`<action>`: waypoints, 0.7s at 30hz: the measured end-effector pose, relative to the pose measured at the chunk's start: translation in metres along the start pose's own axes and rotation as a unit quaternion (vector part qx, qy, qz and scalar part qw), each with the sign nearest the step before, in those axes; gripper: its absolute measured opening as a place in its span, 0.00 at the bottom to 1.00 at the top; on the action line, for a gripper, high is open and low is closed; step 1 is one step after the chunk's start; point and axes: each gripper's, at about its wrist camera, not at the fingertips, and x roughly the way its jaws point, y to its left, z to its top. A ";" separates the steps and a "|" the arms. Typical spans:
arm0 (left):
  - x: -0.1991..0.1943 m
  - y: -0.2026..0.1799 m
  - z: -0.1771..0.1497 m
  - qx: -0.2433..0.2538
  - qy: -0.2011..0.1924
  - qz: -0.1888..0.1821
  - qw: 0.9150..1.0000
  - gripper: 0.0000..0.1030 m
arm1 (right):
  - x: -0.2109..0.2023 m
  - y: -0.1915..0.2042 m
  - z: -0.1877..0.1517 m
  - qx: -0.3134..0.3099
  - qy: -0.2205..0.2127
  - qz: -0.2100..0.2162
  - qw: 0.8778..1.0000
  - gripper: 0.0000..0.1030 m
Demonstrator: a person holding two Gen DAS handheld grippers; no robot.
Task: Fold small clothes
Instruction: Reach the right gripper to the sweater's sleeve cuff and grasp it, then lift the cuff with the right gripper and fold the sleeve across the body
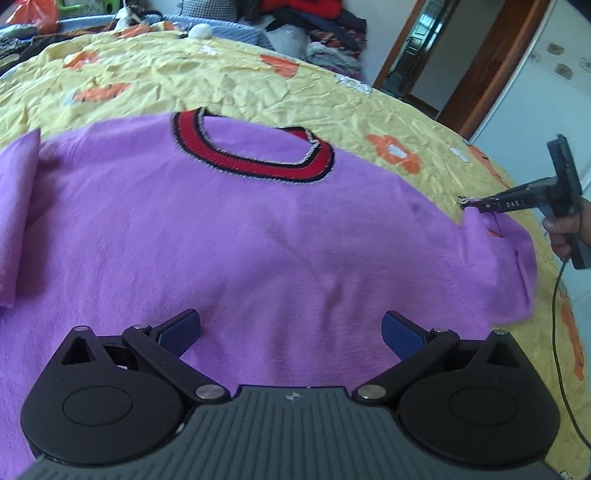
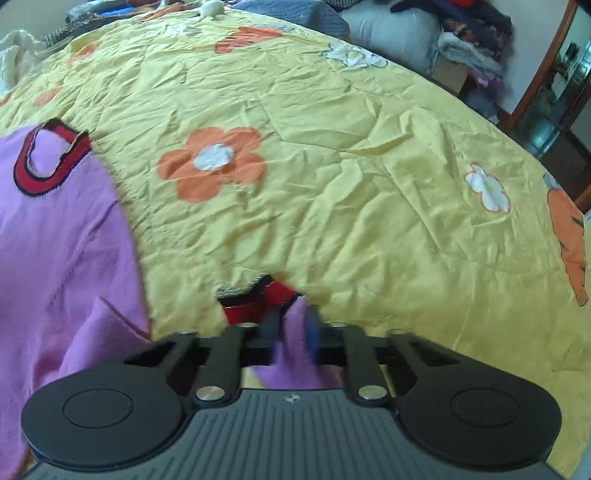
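A small purple sweater (image 1: 229, 236) with a red and black collar (image 1: 255, 151) lies flat on the yellow flowered bedspread (image 1: 207, 81). Its left sleeve (image 1: 14, 214) is folded in along the body. My left gripper (image 1: 291, 334) is open and empty, hovering over the sweater's lower middle. My right gripper (image 2: 293, 328) is shut on the purple right sleeve (image 2: 295, 350) near its red cuff (image 2: 255, 306), just above the bedspread (image 2: 351, 221). In the left wrist view the right gripper (image 1: 476, 204) pinches the sleeve end (image 1: 513, 258) at the sweater's right side. The sweater body (image 2: 55, 240) lies to its left.
Piles of clothes and bedding (image 1: 314, 29) lie along the far edge of the bed. An open wooden door (image 1: 436, 62) stands at the far right. A black cable (image 1: 557, 332) hangs from the right gripper past the bed's right edge.
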 end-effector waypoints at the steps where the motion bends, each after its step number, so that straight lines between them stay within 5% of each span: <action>1: -0.001 0.001 0.000 -0.001 0.000 -0.001 1.000 1.00 | -0.003 0.003 -0.002 0.002 -0.006 -0.006 1.000 0.07; 8: -0.007 -0.003 -0.002 -0.001 -0.003 -0.017 1.000 1.00 | -0.065 -0.007 -0.048 0.093 -0.113 -0.077 0.986 0.05; 14: -0.012 -0.016 -0.006 0.013 -0.007 -0.032 0.999 1.00 | -0.146 -0.064 -0.134 0.241 -0.181 -0.120 0.946 0.05; 21: -0.015 -0.036 -0.014 0.030 0.003 -0.047 0.998 1.00 | -0.183 -0.101 -0.254 0.355 -0.189 -0.168 0.900 0.04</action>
